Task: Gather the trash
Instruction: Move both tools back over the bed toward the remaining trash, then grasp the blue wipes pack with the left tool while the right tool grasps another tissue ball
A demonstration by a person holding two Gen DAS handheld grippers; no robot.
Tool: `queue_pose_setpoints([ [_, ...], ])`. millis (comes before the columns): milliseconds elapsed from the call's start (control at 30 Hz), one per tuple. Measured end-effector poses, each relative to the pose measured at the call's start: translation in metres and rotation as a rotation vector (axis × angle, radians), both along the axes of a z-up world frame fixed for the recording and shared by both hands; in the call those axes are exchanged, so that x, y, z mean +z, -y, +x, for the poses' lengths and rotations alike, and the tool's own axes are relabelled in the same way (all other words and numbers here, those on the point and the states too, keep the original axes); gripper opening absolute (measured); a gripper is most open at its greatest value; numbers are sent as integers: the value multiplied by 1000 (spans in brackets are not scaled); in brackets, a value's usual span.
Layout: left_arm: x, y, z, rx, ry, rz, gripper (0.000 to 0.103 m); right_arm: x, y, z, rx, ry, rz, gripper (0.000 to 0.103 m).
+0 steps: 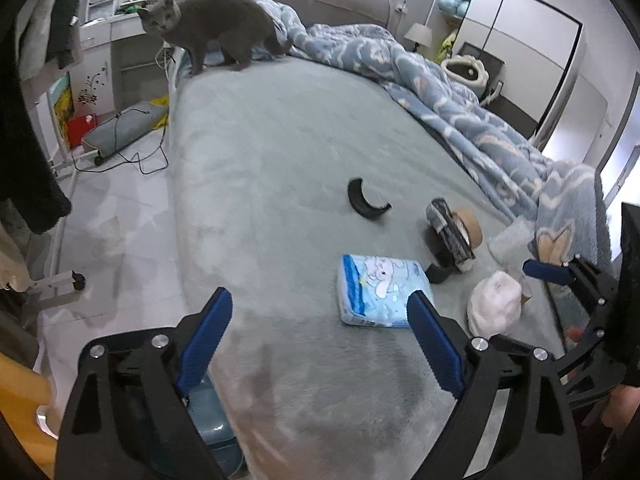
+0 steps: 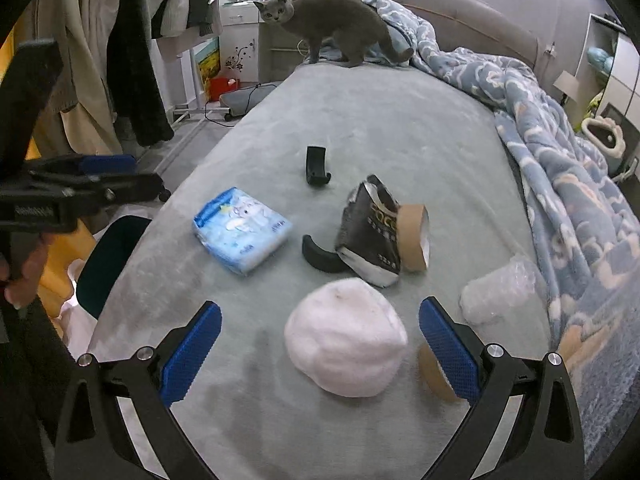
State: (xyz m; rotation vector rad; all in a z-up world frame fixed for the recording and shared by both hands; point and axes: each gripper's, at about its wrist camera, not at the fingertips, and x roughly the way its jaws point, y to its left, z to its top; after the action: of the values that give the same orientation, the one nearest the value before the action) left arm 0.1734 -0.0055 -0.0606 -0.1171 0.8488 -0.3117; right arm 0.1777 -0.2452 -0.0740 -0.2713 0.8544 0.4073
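Your left gripper (image 1: 320,320) stands wide with nothing between its blue ribbed pads, hanging over the near edge of the pale grey-green plush bedcover (image 1: 280,152); the right pad sits just in front of a soft blue-and-white tissue pack printed with a white long-eared cartoon figure (image 1: 382,294), whose small writing is too blurred to read. Your right gripper (image 2: 320,344) is also spread wide and grips nothing; a rounded white fluffy wad (image 2: 346,338) lies on the cover between its pads, touching neither, and a flat brown cardboard ring (image 2: 434,368) leans just behind the right pad. Beyond the wad stands a torn black foil packet with gold lettering (image 2: 372,232), of which only something like "COC" can be made out, and a brown roll of packing tape (image 2: 416,238) rests against its right side. A curved black plastic piece (image 2: 320,258) lies at the packet's left foot, and a second curved black piece (image 2: 316,166) sits further up the bed, well apart. A crumpled clear bubble-wrap scrap (image 2: 496,292) lies to the right, beside the rumpled blue blanket with pale cloud shapes (image 2: 560,168). At the far end a grey cat (image 2: 332,28) stands on the bed, facing you.
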Motion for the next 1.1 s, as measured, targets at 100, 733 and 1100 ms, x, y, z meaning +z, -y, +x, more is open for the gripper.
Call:
queue_pose_setpoints([
  [100,-8,10,3,-17,-15,12,91,-5,2,0,18,-9,-4,100],
  [733,-35,56,11,-101,-26,86,93,-11,14,4,51,-30,3,59],
  [1100,-46,73,17,-112,-33,105,93,15,41,9,-15,-40,213,59],
])
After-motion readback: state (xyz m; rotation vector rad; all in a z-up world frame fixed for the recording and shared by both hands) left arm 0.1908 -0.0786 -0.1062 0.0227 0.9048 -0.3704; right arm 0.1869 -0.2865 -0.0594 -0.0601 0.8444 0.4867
